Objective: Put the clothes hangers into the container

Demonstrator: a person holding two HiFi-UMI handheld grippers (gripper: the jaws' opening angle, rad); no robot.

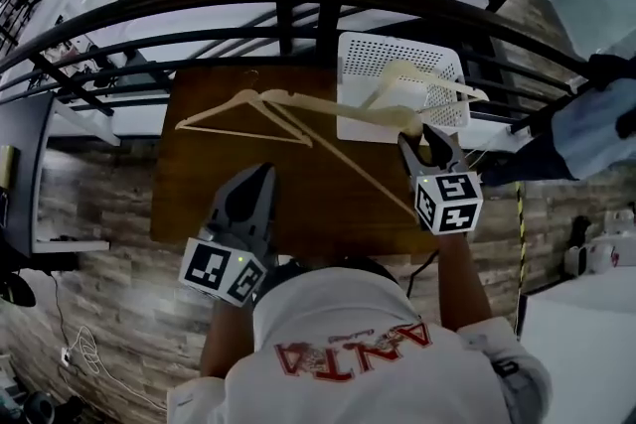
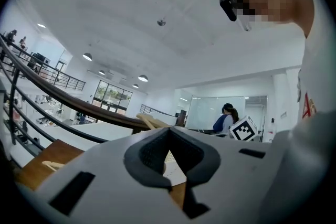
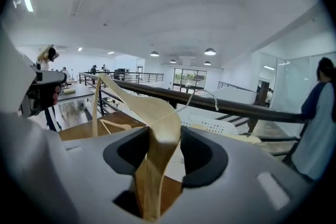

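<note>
A brown table (image 1: 199, 204) lies under both grippers. The white container (image 1: 368, 55) sits just beyond the right gripper (image 1: 425, 136), with hangers (image 1: 412, 84) inside. The right gripper clamps a wooden hanger (image 1: 338, 104) that stretches to its left. A second hanger (image 1: 238, 119) lies ahead of the left gripper (image 1: 260, 172), whose jaws are closed and empty.

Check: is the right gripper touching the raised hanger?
Touching. The right gripper clamps the raised hanger between its jaws; the right gripper view shows this.
</note>
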